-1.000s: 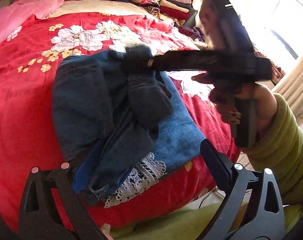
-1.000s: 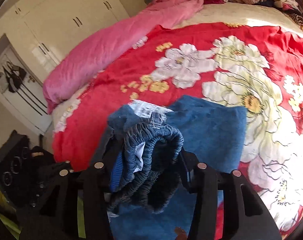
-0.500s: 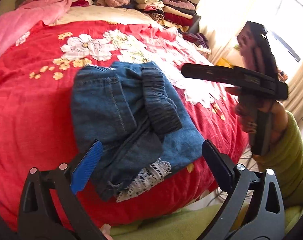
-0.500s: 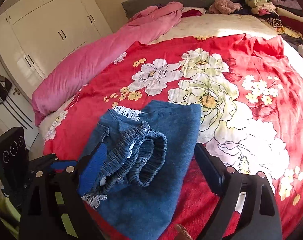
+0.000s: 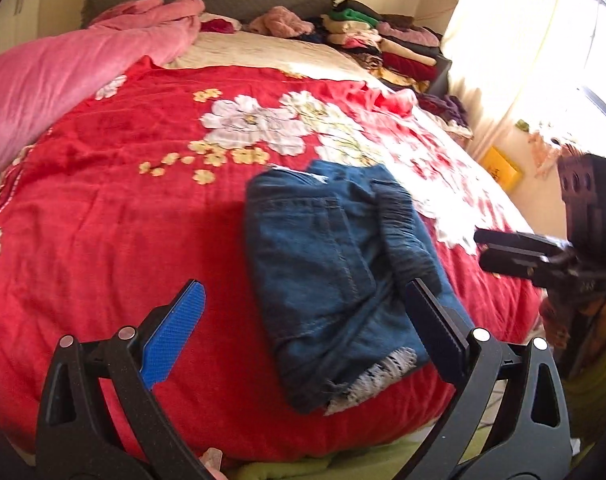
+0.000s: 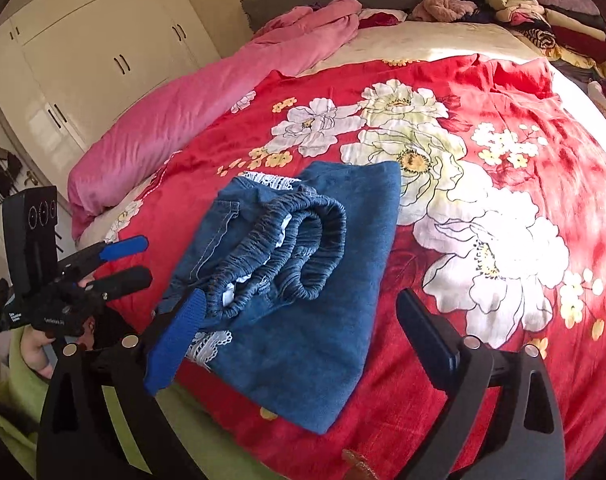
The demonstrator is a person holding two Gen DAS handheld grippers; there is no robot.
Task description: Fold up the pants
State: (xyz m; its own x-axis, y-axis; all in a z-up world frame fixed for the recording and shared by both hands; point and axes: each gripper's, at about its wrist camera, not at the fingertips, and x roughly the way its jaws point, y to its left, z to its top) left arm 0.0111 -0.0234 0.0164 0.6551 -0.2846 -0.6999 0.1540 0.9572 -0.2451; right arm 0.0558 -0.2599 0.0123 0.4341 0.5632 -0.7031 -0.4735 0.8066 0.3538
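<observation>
Jaws of the right gripper [image 6: 299,332] spread wide and opening further, nothing pinched between them; blue pad on one finger, dark pad on the other, both hanging above the near edge of the bed, clear of the cloth. Jaws of the left gripper [image 5: 303,320] likewise wide apart and empty, its blue-padded finger over bare red bedcover, its dark finger in front of the near right corner of the garment without visible contact. Seen also from the opposite camera in each case: left gripper at the left edge of the right wrist view, gripped by a hand [image 6: 39,344] in a green sleeve, fingers parted; right gripper at the right edge of the left wrist view, blurred.

Folded blue denim pants with elastic waistband and white lace hem trim [image 6: 303,280] lying released on the red quilt with large white and yellow flowers [image 6: 483,240], close to the near edge of the bed. Gathered waistband doubled over on top of the bundle, lace trim peeping out at the near and far ends. Rumpled pink duvet [image 6: 207,92] along the far left side, well apart from the pants. Stack of folded clothes in mixed colours [image 6: 543,12] at the head of the bed. Cream wardrobe doors with dark handles [image 6: 103,52] beyond the bed.
</observation>
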